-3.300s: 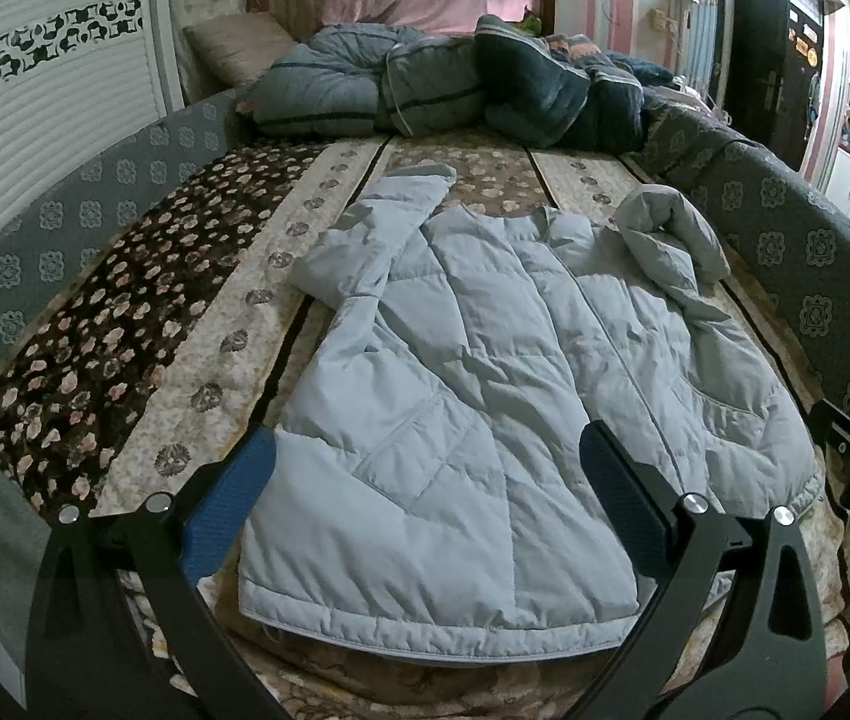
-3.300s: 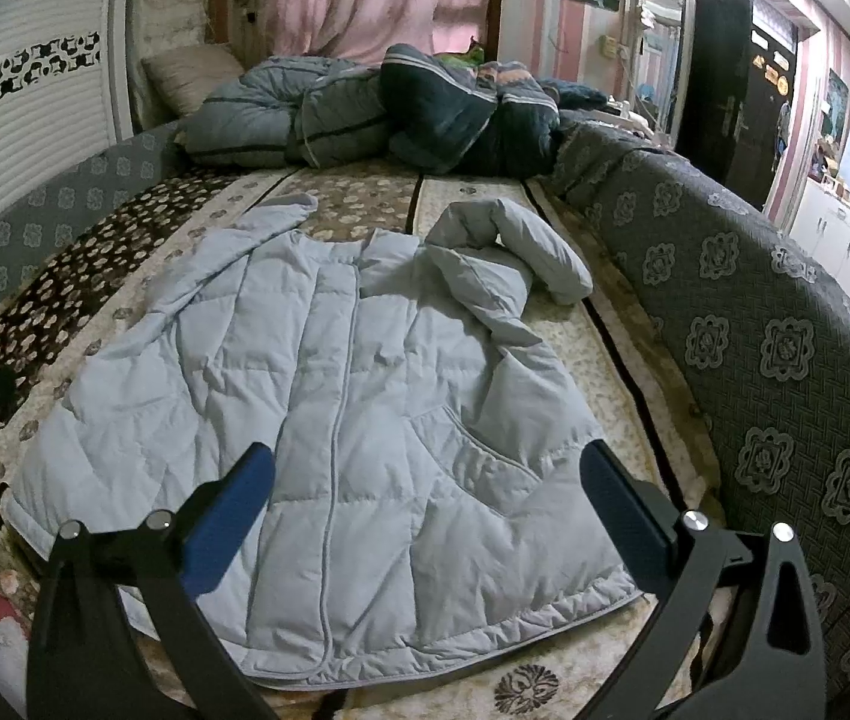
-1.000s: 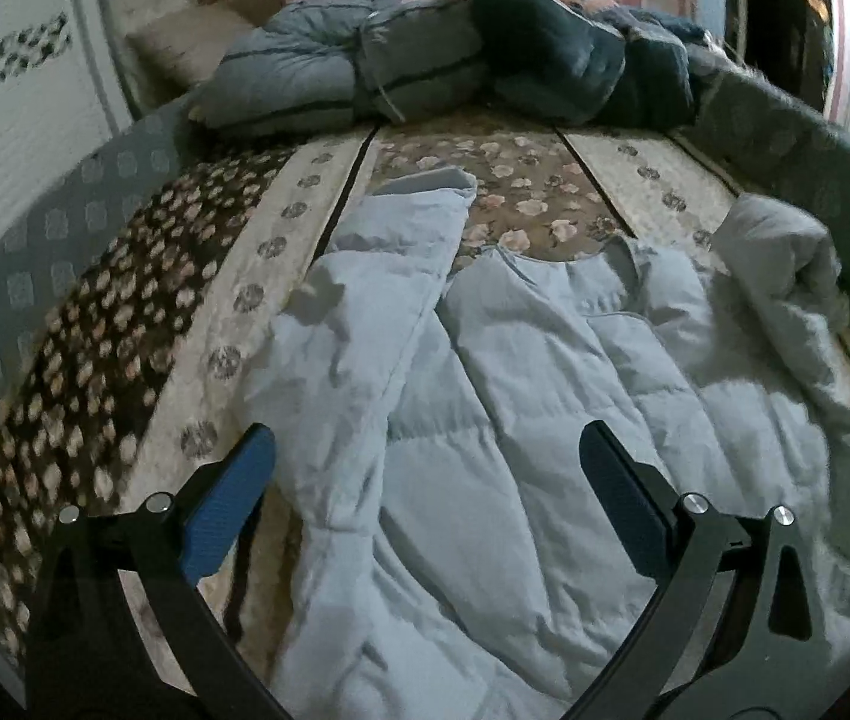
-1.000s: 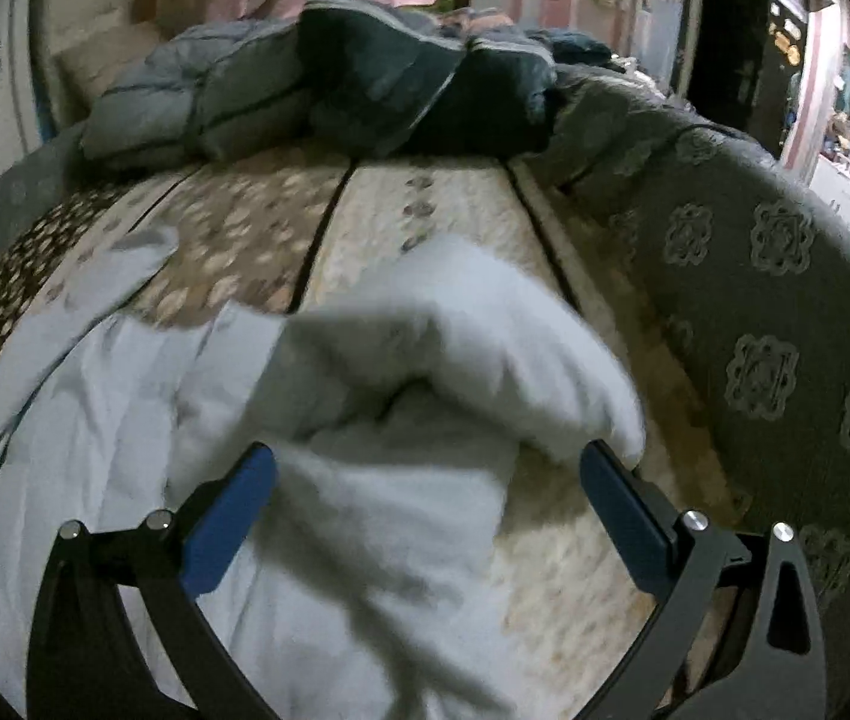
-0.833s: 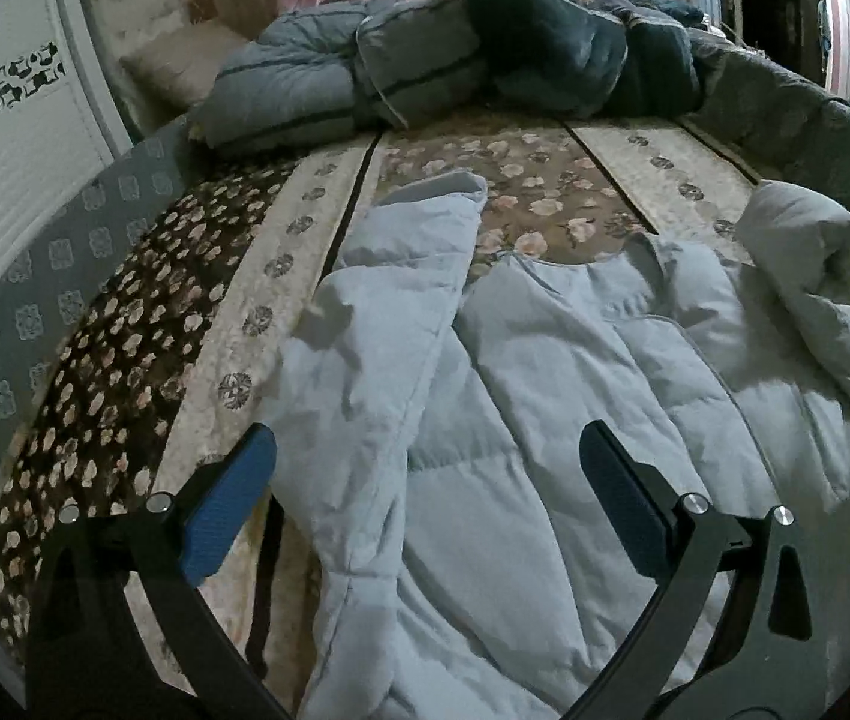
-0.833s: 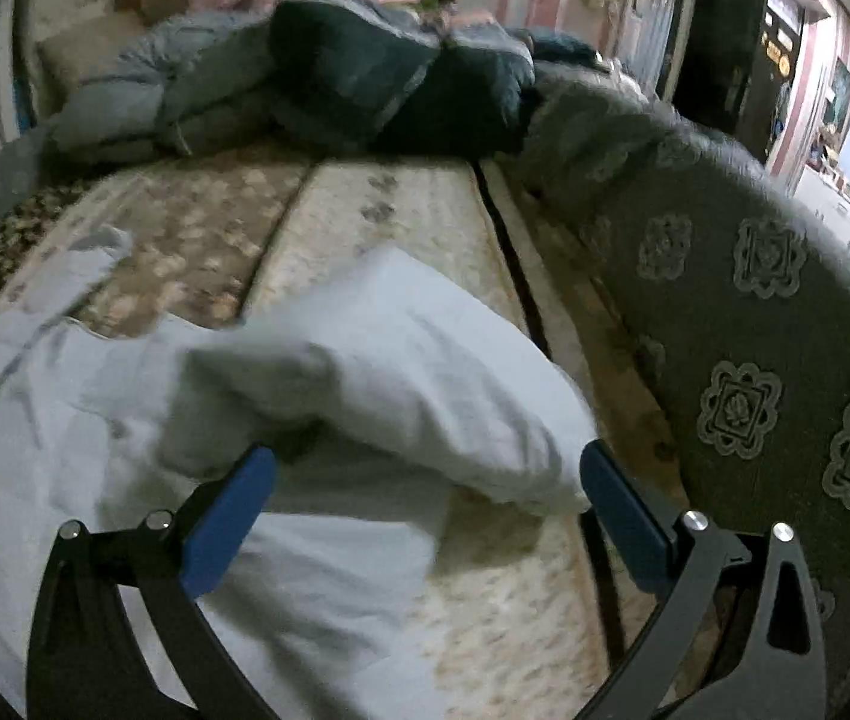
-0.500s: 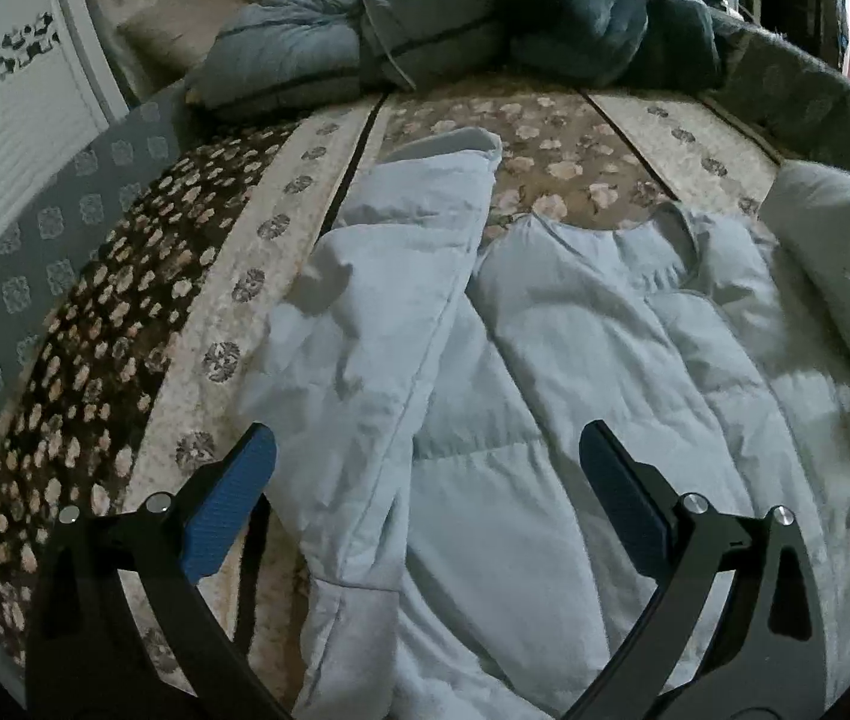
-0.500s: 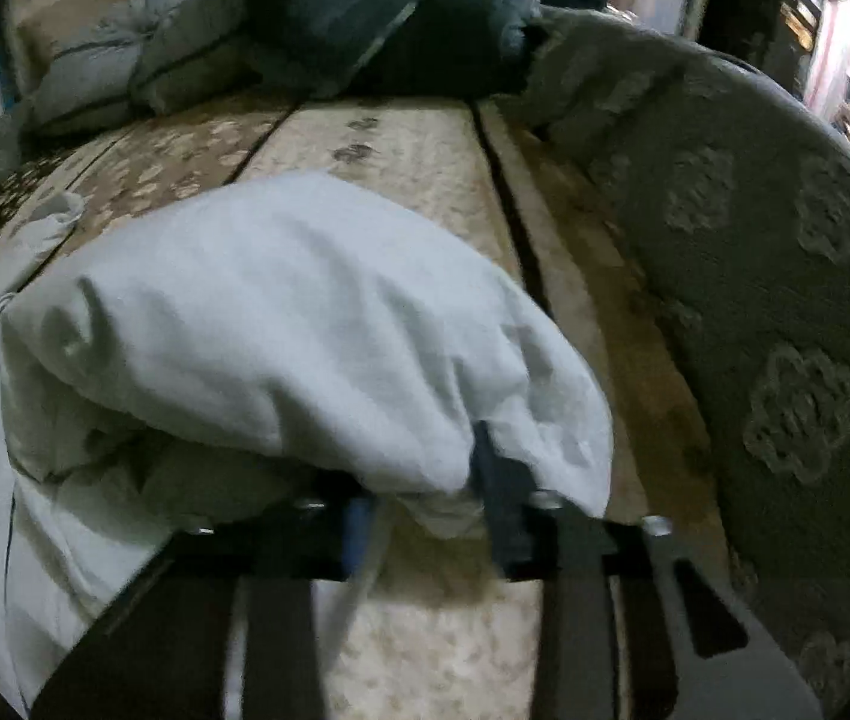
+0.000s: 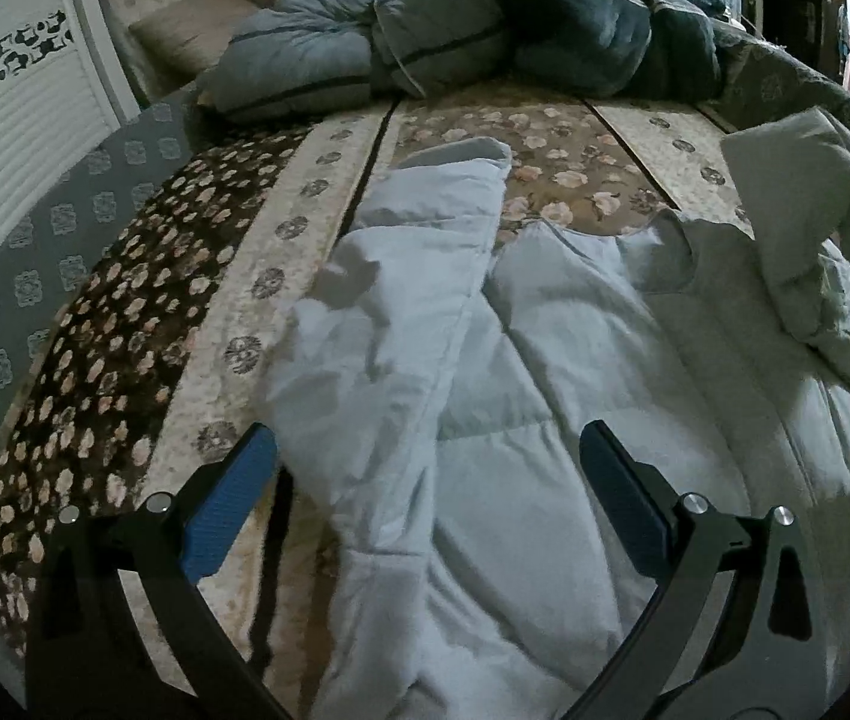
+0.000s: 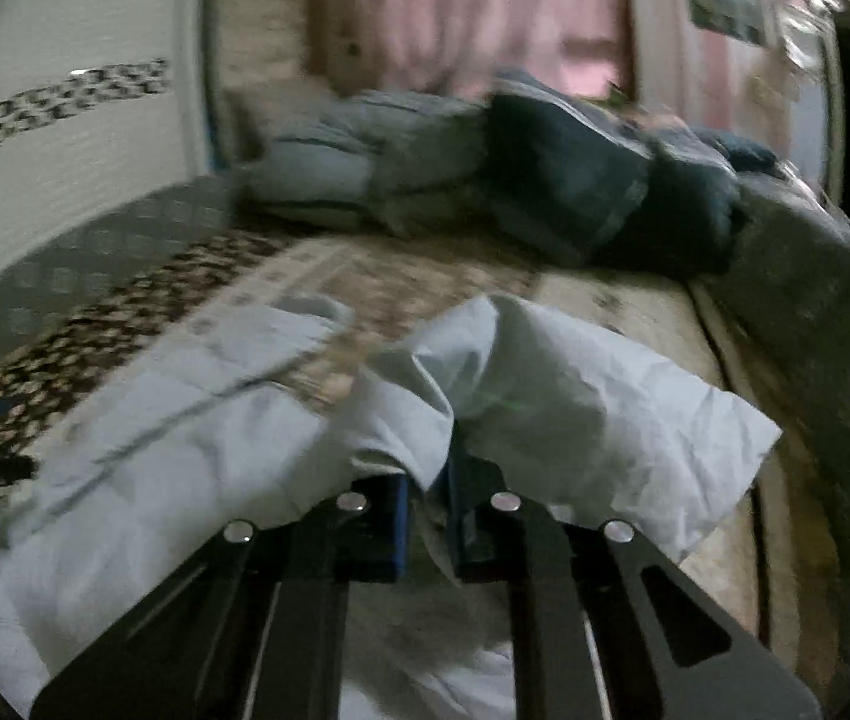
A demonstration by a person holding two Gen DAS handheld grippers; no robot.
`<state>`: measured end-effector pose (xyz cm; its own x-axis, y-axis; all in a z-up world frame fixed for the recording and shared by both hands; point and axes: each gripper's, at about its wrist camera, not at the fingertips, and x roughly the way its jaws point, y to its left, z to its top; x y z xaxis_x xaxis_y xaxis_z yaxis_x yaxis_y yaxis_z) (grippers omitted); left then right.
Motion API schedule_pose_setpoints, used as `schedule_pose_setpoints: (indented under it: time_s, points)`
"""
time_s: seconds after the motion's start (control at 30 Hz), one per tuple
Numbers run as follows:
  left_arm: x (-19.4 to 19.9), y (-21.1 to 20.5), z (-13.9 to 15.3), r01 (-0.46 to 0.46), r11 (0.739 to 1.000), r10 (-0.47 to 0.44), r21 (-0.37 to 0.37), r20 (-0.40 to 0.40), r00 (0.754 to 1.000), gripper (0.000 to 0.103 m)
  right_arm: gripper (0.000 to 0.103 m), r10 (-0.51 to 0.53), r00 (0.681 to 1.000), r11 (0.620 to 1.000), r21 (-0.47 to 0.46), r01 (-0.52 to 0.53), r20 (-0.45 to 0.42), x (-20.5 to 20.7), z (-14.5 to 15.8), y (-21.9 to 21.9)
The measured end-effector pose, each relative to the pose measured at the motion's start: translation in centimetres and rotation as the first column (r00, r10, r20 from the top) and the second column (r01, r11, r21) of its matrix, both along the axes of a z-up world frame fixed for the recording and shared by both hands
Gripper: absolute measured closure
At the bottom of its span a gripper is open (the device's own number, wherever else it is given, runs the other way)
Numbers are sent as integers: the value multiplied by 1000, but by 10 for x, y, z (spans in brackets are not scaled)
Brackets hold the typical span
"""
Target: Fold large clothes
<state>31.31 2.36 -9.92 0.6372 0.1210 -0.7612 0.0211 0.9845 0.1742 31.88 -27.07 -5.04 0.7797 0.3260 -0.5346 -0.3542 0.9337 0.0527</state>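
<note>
Pale jacket [image 9: 544, 372] lay lengthwise, collar toward twelve o'clock.
Right gripper [image 10: 425, 516] was closing, pinching its sleeve [image 10: 574, 414]; left gripper [image 9: 425, 492] spread wide above it.

dim indoor light | fisheye-bent edges | right wrist view motion-blurred, perhaps defocused

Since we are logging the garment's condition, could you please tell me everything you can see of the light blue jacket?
The light blue jacket is a quilted, puffy coat lying spread on the patterned bed cover. Its left sleeve stretches flat toward the bedding pile. Its right sleeve is bunched and raised, with the right gripper closing on a fold between its fingers. The open left gripper hovers over the left sleeve.
</note>
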Motion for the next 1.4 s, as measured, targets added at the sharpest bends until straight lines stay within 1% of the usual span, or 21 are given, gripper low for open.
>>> schedule_pose_setpoints:
  time_s: [0.1, 0.2, 0.3, 0.37, 0.4, 0.43, 0.5, 0.53, 0.57, 0.6, 0.63, 0.67, 0.77, 0.87, 0.93, 1.0, 1.13, 1.17, 1.2, 1.27, 1.4]
  points:
    - [-6, 10, 8, -11, 1000, 11, -4, 12, 1000, 3, 94, 163, 987, 987, 6, -163, 2, -13, 15, 40]
    - [-9, 18, 15, -27, 1000, 27, 7, 35, 999, 3, 94, 235, 972, 971, -31, -235, -10, -21, 17, 71]
    - [-6, 28, 15, -57, 998, 57, 7, 33, 998, 3, 94, 219, 970, 973, -48, -225, -106, -7, -11, 79]
    - [-3, 32, 13, -66, 998, 66, -5, 21, 998, 3, 93, 200, 960, 976, -46, -213, -195, 8, -33, 76]
    - [-3, 34, 11, -68, 998, 68, -2, 16, 998, 3, 89, 179, 960, 979, -56, -195, -217, 12, -43, 73]
    - [-3, 33, 9, -65, 998, 65, 11, 13, 998, 3, 88, 171, 957, 980, -57, -189, -233, 13, -48, 70]
    - [-4, 31, 6, -54, 997, 53, 51, 12, 999, 3, 82, 169, 949, 980, -55, -190, -267, 16, -50, 70]
    - [-4, 30, 5, -48, 997, 47, 68, 12, 999, 3, 78, 166, 950, 979, -75, -192, -263, 13, -46, 68]
    - [-4, 28, 5, -44, 996, 43, 81, 13, 999, 3, 70, 162, 952, 977, -96, -193, -259, 9, -42, 66]
    - [-4, 26, 5, -37, 994, 36, 100, 13, 999, 3, 65, 160, 953, 976, -106, -193, -259, 5, -38, 64]
    - [-5, 24, 5, -30, 993, 29, 110, 10, 1000, 3, 63, 162, 951, 974, -114, -197, -263, 2, -35, 58]
    - [-5, 22, 5, -21, 993, 21, 112, 6, 1000, 3, 58, 161, 951, 973, -119, -197, -265, -1, -32, 52]
    - [-5, 14, 8, 4, 994, -5, 106, 12, 1000, 3, 36, 138, 958, 977, -126, -174, -252, -13, -25, 33]
    - [-5, 0, 10, 27, 995, -29, 97, 19, 999, 3, 34, 81, 976, 983, -144, -111, -204, -35, -19, 6]
    - [-3, -12, 9, 59, 996, -59, 69, 9, 998, 3, 30, 27, 980, 985, -160, -60, -199, -44, -22, -10]
    - [-1, -25, 8, 93, 995, -93, 45, 6, 996, 3, 30, -45, 975, 984, -180, 6, -217, -50, -35, -31]
    - [5, -61, 0, 171, 984, -172, 48, 5, 985, 3, 32, -149, 954, 974, -205, 97, -262, -48, -61, -58]
    - [7, -68, -2, 188, 981, -189, 43, -1, 982, 3, 43, -171, 947, 970, -214, 114, -270, -46, -69, -62]
    - [10, -77, -4, 207, 978, -207, 39, -5, 978, 3, 65, -185, 940, 968, -217, 124, -287, -43, -76, -64]
    - [14, -91, -7, 224, 974, -224, 34, -7, 975, 3, 84, -202, 931, 969, -202, 145, -303, -39, -83, -68]
    - [24, -118, -14, 269, 963, -269, -8, -22, 963, 3, 84, -215, 928, 970, -176, 167, -305, -30, -85, -70]
